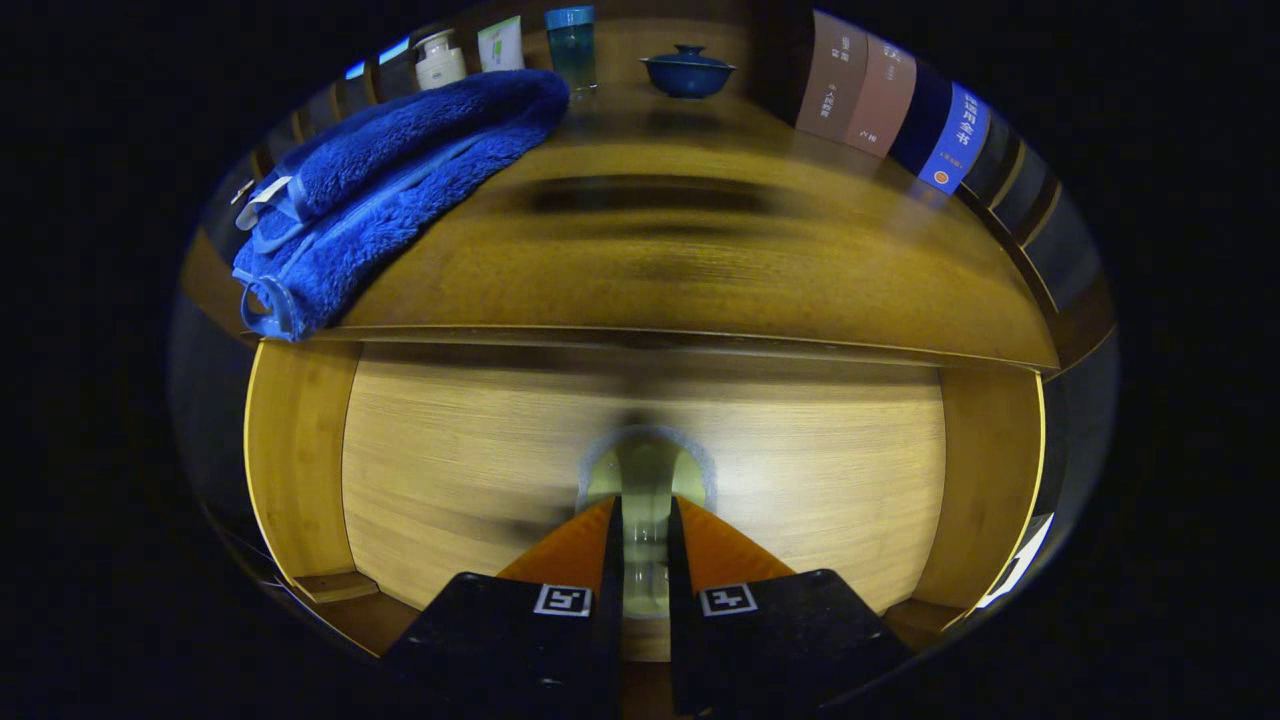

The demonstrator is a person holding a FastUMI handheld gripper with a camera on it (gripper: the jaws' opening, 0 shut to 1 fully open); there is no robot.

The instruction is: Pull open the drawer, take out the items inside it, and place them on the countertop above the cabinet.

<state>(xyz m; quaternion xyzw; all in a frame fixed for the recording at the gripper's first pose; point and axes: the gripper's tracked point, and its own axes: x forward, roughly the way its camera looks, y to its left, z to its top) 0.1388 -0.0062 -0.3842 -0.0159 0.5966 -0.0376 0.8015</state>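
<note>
Tongs (645, 520) pointed straight at the drawer (800, 470) front, roughly level and square to it, fingers narrowed to a thin gap, not fully closed. Fingertips (590, 530) sit at the arched cut-out (648, 465) in the middle of the drawer front, which serves as the pull; whether both fingers actually press on its rim, can't tell, the contact is hidden by the tips. Through the gap between the fingers something pale and glassy shows inside the notch, too unclear to name. Drawer front is light wood grain, framed left and right by the cabinet (295, 460) side panels; how far it stands out from the cabinet can't be judged from this angle. Drawer contents hidden behind the front panel. Directly above the drawer is the counter (700, 260), wood top, its front edge running across just over the drawer. On the counter's left side, reaching the front-left corner, a folded blue towel (390, 190) with a loop overhanging the edge. Along the back edge: a white jar (440, 60), a pale carton (501, 43), a blue-capped tumbler (571, 45), then a blue lidded bowl (688, 72) near the middle. Back-right corner holds a row of upright books (885, 100), spines facing out.
</note>
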